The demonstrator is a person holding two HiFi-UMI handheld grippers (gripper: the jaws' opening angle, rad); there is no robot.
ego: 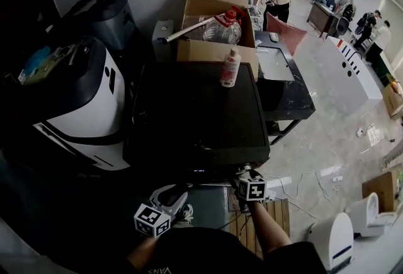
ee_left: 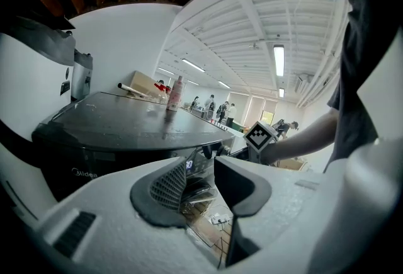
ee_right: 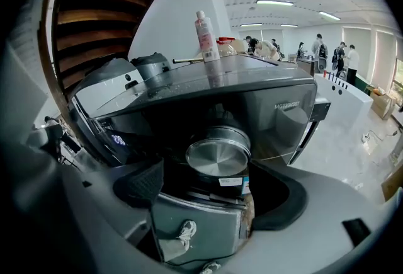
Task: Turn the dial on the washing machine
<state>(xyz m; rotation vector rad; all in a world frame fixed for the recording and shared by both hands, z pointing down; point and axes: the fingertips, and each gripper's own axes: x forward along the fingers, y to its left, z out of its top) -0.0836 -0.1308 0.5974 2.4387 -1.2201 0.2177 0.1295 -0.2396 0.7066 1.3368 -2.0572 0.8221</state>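
A black top-loading washing machine (ego: 195,115) fills the middle of the head view. Its silver round dial (ee_right: 217,154) sits on the front panel, seen straight on in the right gripper view. My right gripper (ee_right: 214,188) is open, with one jaw on each side of the dial and a small gap on the left side. In the head view the right gripper (ego: 245,177) is pressed up to the machine's front edge and hides the dial. My left gripper (ego: 175,196) hangs lower left of it, off the machine. The left gripper (ee_left: 201,181) is open by a narrow gap with nothing in it.
A pink-capped bottle (ego: 230,68) stands on the machine's lid before a cardboard box (ego: 214,14). A white and black appliance (ego: 88,102) stands close on the left, a black table (ego: 286,90) on the right. A wooden pallet (ego: 267,219) and cables lie on the floor.
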